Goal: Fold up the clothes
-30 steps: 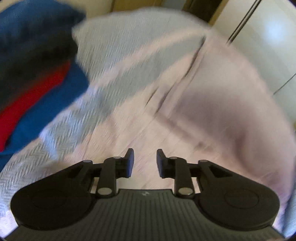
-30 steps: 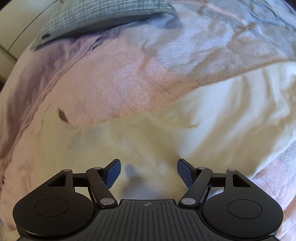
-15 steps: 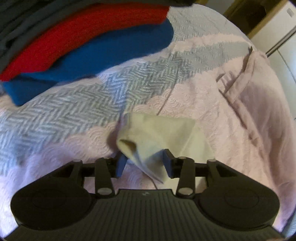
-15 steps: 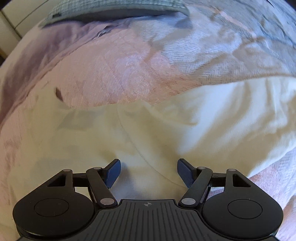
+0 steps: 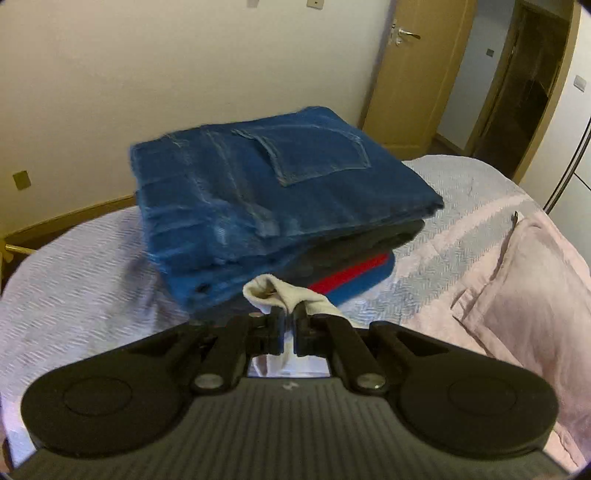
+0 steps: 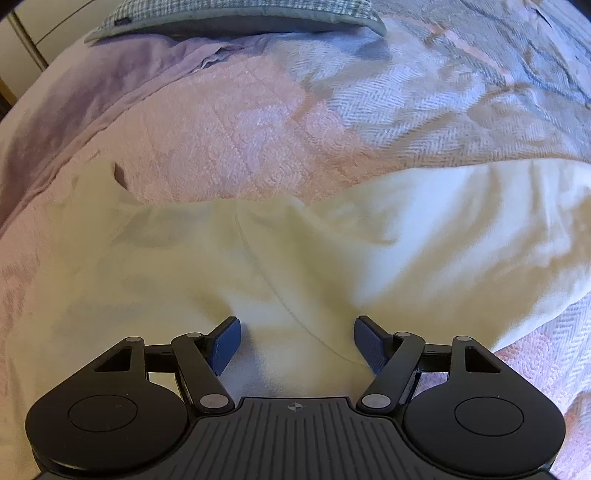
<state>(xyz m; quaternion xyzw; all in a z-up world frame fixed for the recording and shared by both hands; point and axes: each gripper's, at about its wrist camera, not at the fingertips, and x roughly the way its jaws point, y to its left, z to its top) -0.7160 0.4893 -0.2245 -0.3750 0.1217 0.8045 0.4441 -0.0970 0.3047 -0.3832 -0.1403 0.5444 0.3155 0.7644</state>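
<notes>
My left gripper [image 5: 289,320] is shut on a corner of a cream garment [image 5: 275,293], lifted off the bed so that a fold of cloth sticks out past the fingertips. Just beyond it stands a stack of folded clothes with blue jeans [image 5: 273,188] on top and dark, red and blue layers [image 5: 354,275] beneath. In the right wrist view the same cream garment [image 6: 332,251] lies spread over the pink and grey bedspread [image 6: 258,122]. My right gripper [image 6: 297,341] hovers open just above that cloth, nothing between its blue pads [image 6: 225,345].
A pink pillow [image 5: 535,295] lies at the right in the left wrist view. A grey checked pillow [image 6: 236,14] sits at the head of the bed. Behind the stack are a white wall and a wooden door [image 5: 410,74].
My left gripper closed on the cream garment's corner and raised it, tilting up towards the stack and wall. The right gripper stayed open over the garment, shifting only slightly.
</notes>
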